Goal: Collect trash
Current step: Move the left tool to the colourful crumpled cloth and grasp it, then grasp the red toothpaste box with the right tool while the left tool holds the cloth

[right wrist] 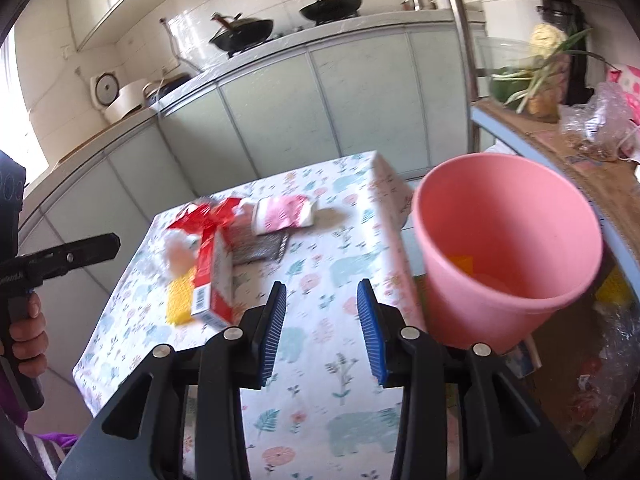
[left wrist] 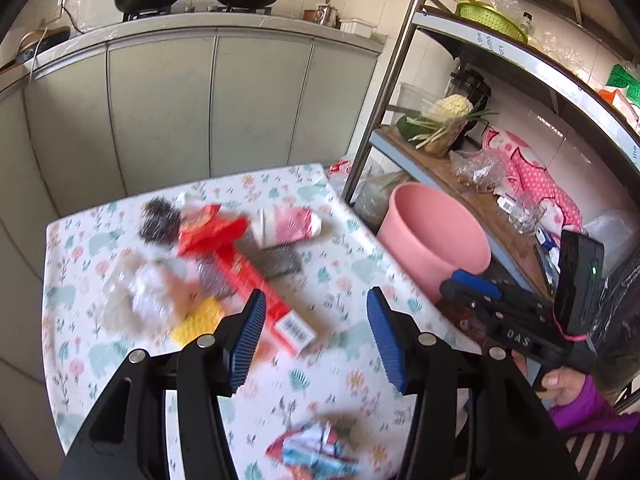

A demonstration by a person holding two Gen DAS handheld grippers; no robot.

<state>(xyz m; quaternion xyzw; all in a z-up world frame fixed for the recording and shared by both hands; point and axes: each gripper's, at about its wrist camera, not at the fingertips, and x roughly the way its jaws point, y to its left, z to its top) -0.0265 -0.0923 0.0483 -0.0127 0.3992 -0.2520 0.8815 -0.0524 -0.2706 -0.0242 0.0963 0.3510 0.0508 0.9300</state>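
Trash lies in a pile on the floral-cloth table [left wrist: 352, 264]: a long red box [left wrist: 256, 292], a red wrapper [left wrist: 208, 228], a pink-and-white packet [left wrist: 288, 224], a grey pouch [left wrist: 280, 260], a clear bag [left wrist: 148, 296] and a yellow piece [left wrist: 196, 320]. A crumpled colourful wrapper [left wrist: 316, 448] lies near the front edge. My left gripper [left wrist: 318, 336] hovers open and empty above the table, right of the red box. My right gripper [right wrist: 322, 320] is open and empty, between the red box [right wrist: 216, 284] and the pink bin [right wrist: 508, 248]. Yellow scraps lie inside the bin.
The pink bin [left wrist: 432, 240] stands off the table's right edge, beside a metal shelf rack [left wrist: 480, 184] loaded with bags and vegetables. Kitchen cabinets [left wrist: 200, 112] with woks on top run behind the table. A hand in a purple sleeve [left wrist: 576, 396] holds the right gripper.
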